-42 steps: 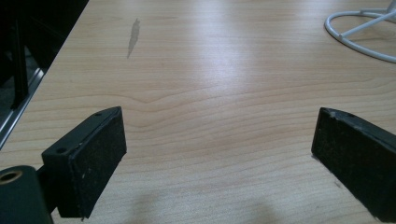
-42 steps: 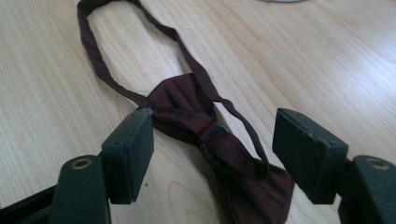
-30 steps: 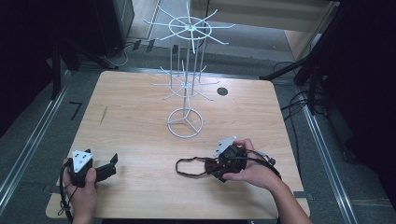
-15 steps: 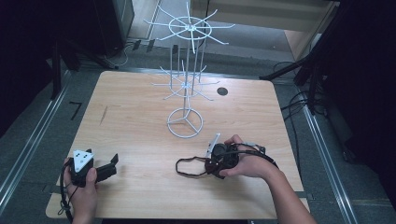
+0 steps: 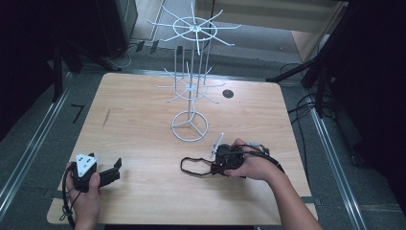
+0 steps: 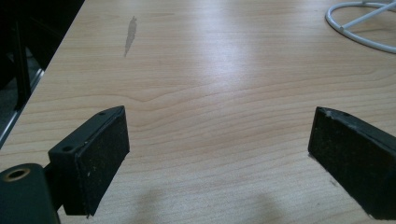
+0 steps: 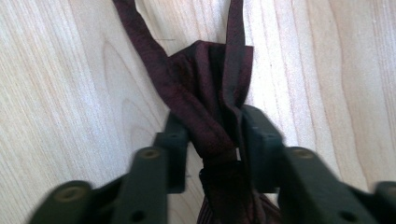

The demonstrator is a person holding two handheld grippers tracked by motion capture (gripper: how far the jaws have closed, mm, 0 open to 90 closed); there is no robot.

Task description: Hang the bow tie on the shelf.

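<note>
1. The dark maroon fabric strap [image 7: 205, 93] is what I am working on. It lies on the wooden worktop [image 5: 143, 124] toward the near right part, short of the near edge, and its loop [image 5: 194, 166] spreads flat toward the middle of the near side.
2. In the right gripper view I see the bunched, knotted part of the strap pinched between my right gripper [image 7: 212, 140] jaws, with two bands running away from the knot across the wood.
3. Those jaws have just been closing and are now clenched on the strap, pads pressing the cloth from both sides.
4. In the high view my right hand [image 5: 249, 165] lies on the worktop, wrapped over that gripper, with its cable [image 5: 268, 158] curling beside the wrist.
5. Just beyond the strap, toward the far edge, stands the white wire display stand [image 5: 191, 91], its ring base [image 5: 190, 126] near the worktop's centre and apart from the strap.
6. My left gripper [image 5: 103, 175] sits at the near left corner, well apart from the strap, held in my left hand [image 5: 84, 191].
7. Its jaws are released and spread wide, with bare wood between them in the left gripper view.
8. A small round hole [image 5: 228, 94] lies near the far right edge.
</note>
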